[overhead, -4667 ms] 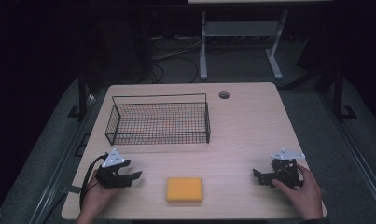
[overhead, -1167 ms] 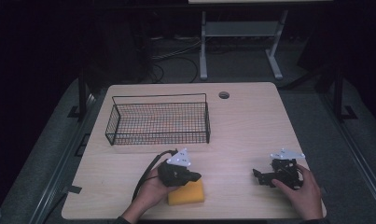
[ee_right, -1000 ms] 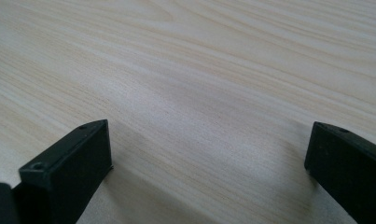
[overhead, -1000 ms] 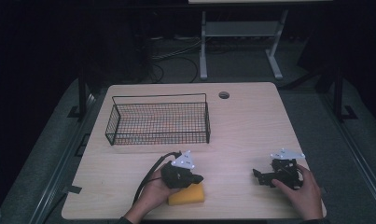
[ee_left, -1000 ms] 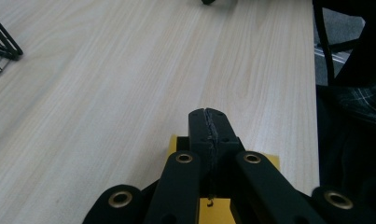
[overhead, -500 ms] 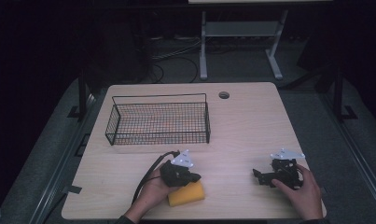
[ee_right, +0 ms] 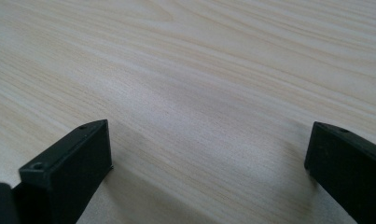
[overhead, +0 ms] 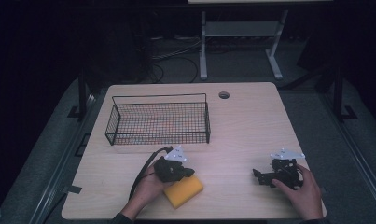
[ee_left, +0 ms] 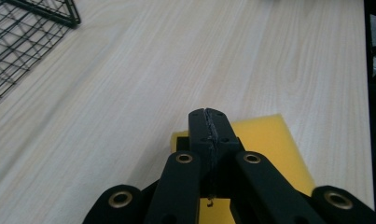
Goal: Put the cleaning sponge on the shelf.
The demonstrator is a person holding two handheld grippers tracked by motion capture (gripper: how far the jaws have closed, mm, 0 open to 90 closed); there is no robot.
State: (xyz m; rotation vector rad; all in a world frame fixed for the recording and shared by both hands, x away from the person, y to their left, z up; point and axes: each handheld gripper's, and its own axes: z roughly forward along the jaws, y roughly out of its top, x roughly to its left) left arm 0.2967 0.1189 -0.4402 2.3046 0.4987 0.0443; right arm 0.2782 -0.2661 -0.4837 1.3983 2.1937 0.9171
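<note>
The yellow sponge [overhead: 183, 191] lies flat on the tabletop [overhead: 241, 121], right under and just past the tip of the left hand-held gripper [overhead: 189, 172], and its long side runs slanted across the way that gripper points. The left hand-held gripper has its jaws pressed together with nothing between them, and I think it must open before it can grab the sponge. The right hand-held gripper [overhead: 259, 175] rests well apart with its jaws wide open, so the left one is much nearer.
</note>
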